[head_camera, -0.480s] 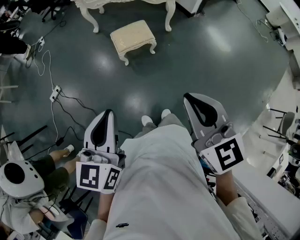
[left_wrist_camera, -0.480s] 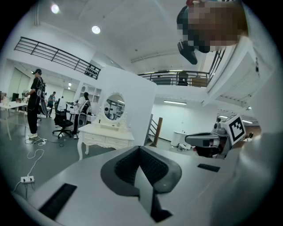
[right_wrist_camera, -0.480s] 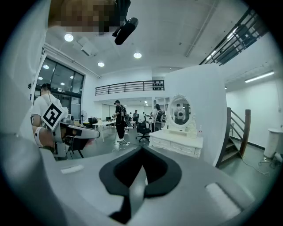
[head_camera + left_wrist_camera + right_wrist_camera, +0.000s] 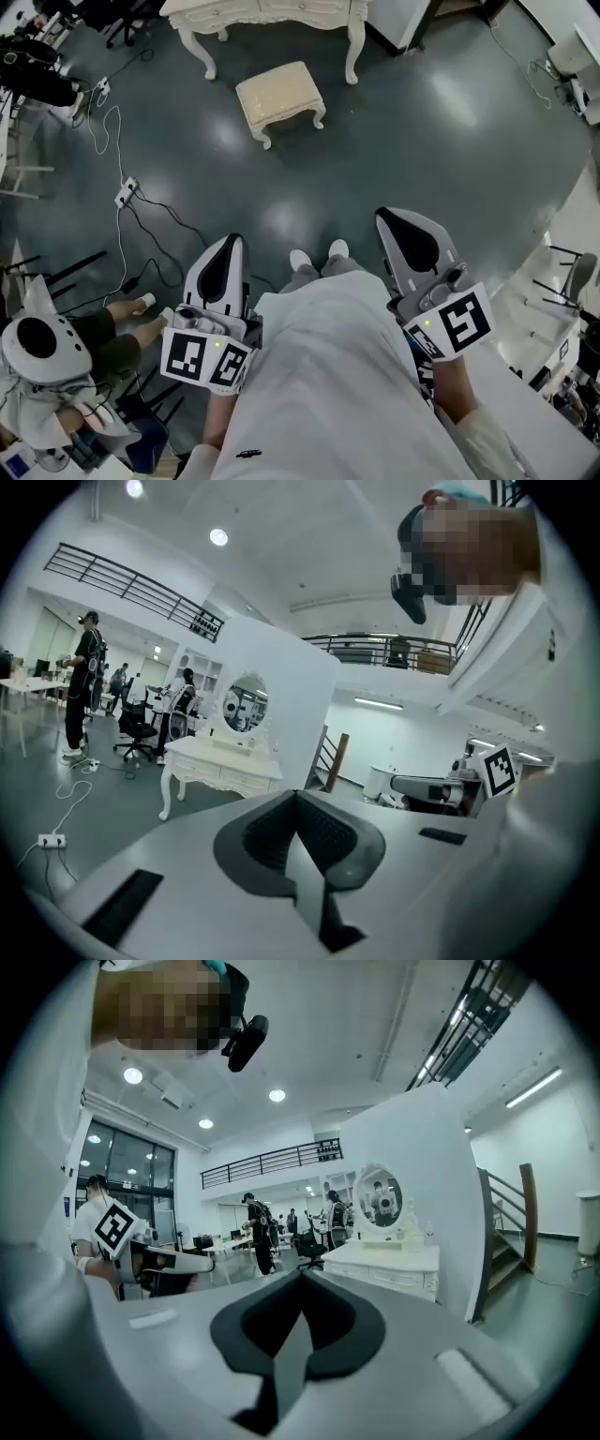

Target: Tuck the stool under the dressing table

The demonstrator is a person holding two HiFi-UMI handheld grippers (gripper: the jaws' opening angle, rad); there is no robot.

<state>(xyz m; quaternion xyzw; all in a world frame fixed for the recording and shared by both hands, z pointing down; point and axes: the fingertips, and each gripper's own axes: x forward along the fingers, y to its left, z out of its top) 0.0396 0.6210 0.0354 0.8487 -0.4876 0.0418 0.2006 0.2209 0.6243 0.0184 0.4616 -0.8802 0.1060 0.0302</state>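
Note:
A cream stool [image 4: 279, 99] with carved legs stands on the dark floor, out in front of the white dressing table [image 4: 272, 19] at the top of the head view. The table, with its oval mirror, also shows in the left gripper view [image 4: 225, 761] and the right gripper view [image 4: 389, 1260]. My left gripper [image 4: 222, 255] and right gripper [image 4: 403, 230] are held close to my body, far short of the stool. Both have their jaws shut with nothing between them.
A power strip [image 4: 126, 192] and cables [image 4: 155, 253] trail over the floor at the left. A seated person [image 4: 56, 361] is at the lower left. White furniture [image 4: 525, 394] stands at the right. Several people stand far off beyond the table [image 4: 253, 1232].
The stool and dressing table have slid down and right in the head view. Both grippers sit slightly lower in the picture and keep their pose beside my body.

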